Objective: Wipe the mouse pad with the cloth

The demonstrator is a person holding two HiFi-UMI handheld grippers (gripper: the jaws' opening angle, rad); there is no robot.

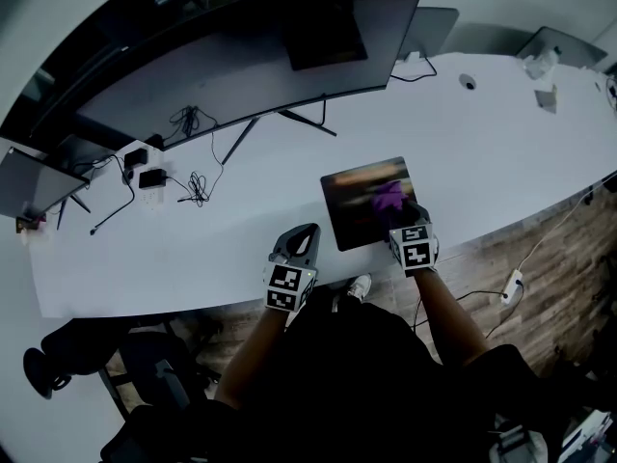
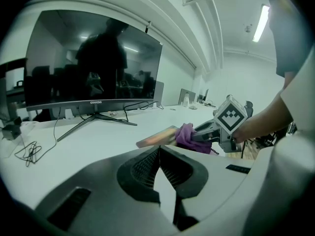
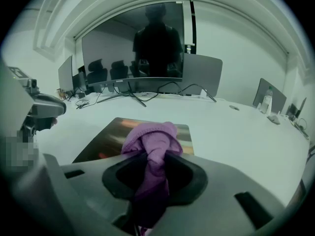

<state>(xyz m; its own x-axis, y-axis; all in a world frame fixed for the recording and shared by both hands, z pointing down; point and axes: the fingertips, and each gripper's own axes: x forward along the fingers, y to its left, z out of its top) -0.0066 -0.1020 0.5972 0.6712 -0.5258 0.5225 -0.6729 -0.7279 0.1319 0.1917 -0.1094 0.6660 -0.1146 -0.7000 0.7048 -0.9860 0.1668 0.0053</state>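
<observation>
A dark rectangular mouse pad with a glossy printed picture lies on the white desk near its front edge. My right gripper is shut on a bunched purple cloth, and the cloth rests on the pad's right half. The right gripper view has the cloth pinched between the jaws with the pad beyond it. My left gripper hovers at the desk's front edge, left of the pad, jaws shut and empty. From the left gripper view the cloth, the pad and the right gripper show ahead.
A wide curved monitor on a splayed stand spans the back of the desk. Cables and a power brick lie at the left. A second screen stands behind, small items at far right. A cable and plug lie on the wood floor.
</observation>
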